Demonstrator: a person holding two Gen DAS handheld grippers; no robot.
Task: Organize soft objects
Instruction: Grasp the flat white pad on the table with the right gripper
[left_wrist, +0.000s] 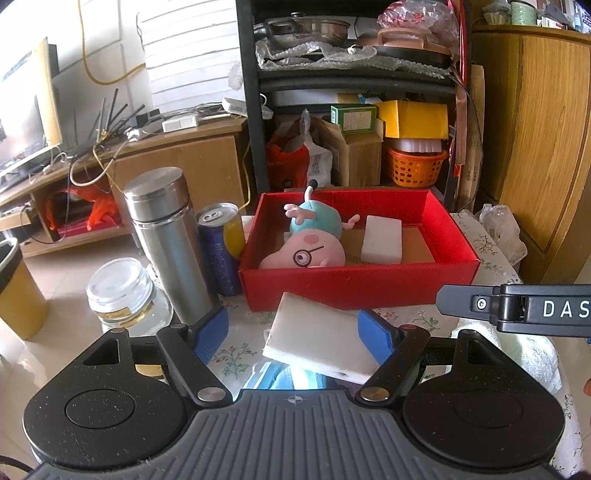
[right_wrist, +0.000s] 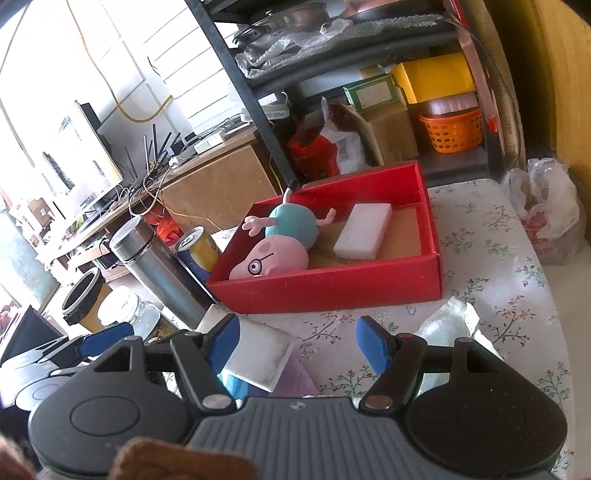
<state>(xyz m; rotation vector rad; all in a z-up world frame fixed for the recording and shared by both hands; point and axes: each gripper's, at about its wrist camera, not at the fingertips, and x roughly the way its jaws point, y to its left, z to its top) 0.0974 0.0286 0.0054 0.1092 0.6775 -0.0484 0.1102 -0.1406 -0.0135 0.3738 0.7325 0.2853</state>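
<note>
Left gripper (left_wrist: 293, 332) jaws sitting wide, white foam sponge block (left_wrist: 317, 338) lying tilted between them, ungripped, just short of red cardboard box (left_wrist: 354, 284) on floral-cloth desk (right_wrist: 480, 280). Right gripper (right_wrist: 297, 341) jaws gaping, holding nothing, probably waiting its turn.

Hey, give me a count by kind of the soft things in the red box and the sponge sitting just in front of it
White sponge blocks: 2, one in the red box at, one on the table in front between the left gripper pads at.
Plush pig toys: 1, lying in the box.
Total: 3
</note>
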